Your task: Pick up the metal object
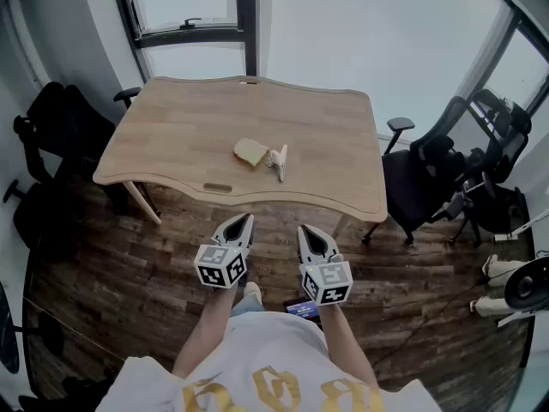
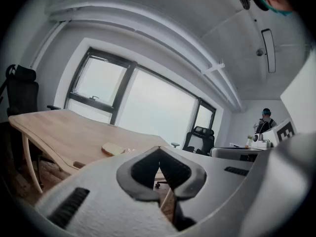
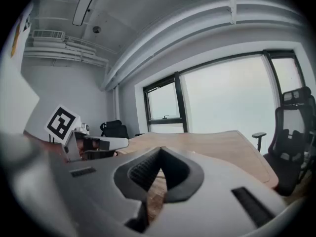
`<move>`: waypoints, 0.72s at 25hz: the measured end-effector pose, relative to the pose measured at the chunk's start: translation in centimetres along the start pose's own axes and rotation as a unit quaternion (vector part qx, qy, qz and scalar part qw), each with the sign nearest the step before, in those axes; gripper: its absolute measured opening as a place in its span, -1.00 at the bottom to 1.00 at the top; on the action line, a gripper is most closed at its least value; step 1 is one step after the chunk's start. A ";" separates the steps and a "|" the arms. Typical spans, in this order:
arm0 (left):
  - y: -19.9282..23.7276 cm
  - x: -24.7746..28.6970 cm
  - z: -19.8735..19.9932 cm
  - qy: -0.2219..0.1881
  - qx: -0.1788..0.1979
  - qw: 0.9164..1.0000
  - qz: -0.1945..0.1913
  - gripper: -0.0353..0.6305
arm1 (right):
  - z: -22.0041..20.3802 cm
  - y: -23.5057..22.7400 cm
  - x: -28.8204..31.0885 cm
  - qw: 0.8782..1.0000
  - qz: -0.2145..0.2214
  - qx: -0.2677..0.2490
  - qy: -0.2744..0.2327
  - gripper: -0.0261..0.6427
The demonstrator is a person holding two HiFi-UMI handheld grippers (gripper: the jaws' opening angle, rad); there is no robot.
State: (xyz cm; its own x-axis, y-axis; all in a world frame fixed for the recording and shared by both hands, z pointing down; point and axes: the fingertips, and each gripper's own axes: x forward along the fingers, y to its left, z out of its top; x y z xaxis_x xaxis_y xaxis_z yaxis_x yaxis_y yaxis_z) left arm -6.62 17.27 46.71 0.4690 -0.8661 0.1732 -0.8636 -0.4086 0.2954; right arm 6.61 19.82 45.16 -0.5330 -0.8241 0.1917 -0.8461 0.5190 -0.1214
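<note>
Head view: the metal object (image 1: 277, 161) lies near the middle of the table (image 1: 171, 136). A tan block (image 1: 251, 152) sits just beside it on its left. The object's long axis runs almost straight away from the person, but it is too small to tell which end is which. Black chairs (image 1: 429, 174) stand to the right of the table. The left gripper (image 1: 244, 222) and right gripper (image 1: 306, 232) hang over the floor (image 1: 129, 290), short of the table's near edge.

Left gripper view: the jaws are together and empty. The block lies ahead on the table.

Right gripper view: the jaws are closed on nothing, with the table beyond them.
</note>
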 end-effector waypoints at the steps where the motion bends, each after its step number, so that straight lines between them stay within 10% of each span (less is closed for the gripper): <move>1: -0.1 0.0 0.1 -0.001 -0.007 1.000 -0.004 -0.83 | 0.2 -0.1 -0.1 1.000 -0.003 -0.002 -0.003 -0.89; 18: 0.2 -1.1 -0.8 0.017 -0.028 0.999 -0.009 -0.83 | 0.1 -1.4 -1.2 0.999 -0.020 0.025 -0.008 -0.89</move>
State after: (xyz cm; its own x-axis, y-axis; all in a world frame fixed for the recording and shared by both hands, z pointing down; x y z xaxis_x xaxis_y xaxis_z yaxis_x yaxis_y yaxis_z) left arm -7.15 18.41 47.26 0.4912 -0.8480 0.1992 -0.8439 -0.4066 0.3500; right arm 8.39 20.07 44.98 -0.4992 -0.8472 0.1816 -0.8649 0.4749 -0.1624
